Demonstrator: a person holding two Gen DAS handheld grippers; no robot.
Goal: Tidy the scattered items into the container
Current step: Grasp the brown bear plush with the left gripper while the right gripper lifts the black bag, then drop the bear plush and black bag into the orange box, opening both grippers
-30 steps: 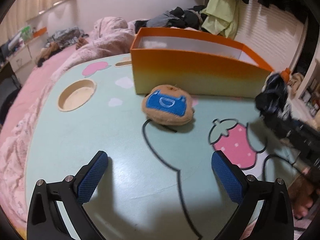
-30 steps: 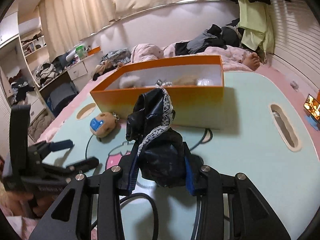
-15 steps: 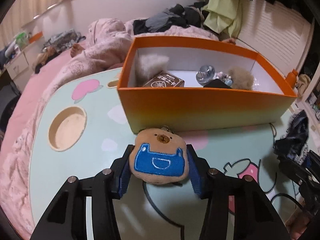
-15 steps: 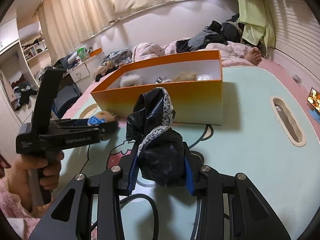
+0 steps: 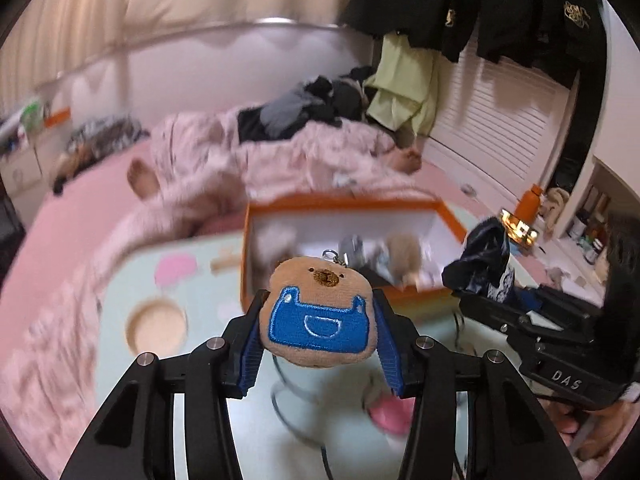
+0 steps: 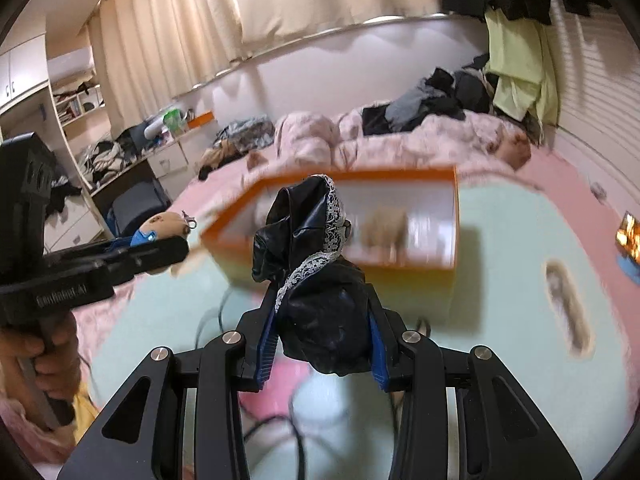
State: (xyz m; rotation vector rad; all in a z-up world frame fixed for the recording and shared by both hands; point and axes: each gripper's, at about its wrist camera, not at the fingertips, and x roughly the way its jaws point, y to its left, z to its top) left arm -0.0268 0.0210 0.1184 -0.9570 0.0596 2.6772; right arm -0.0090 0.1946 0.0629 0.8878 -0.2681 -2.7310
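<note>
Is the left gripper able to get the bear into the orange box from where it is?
Probably yes. The left gripper is shut on the bear, lifted off the table, and the orange box sits just ahead with its top open. Nothing stands between them; the right gripper with its black cloth is off to the side.

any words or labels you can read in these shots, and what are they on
"DAS" on the body of the right gripper, seen from the left wrist view.
Pale lettering on the side of the left gripper, seen from the right wrist view: too blurred to read.
Gold emblem on the hanging black jacket: too small to read.
The bear plush carries only a stitched blue patch, no text.
</note>
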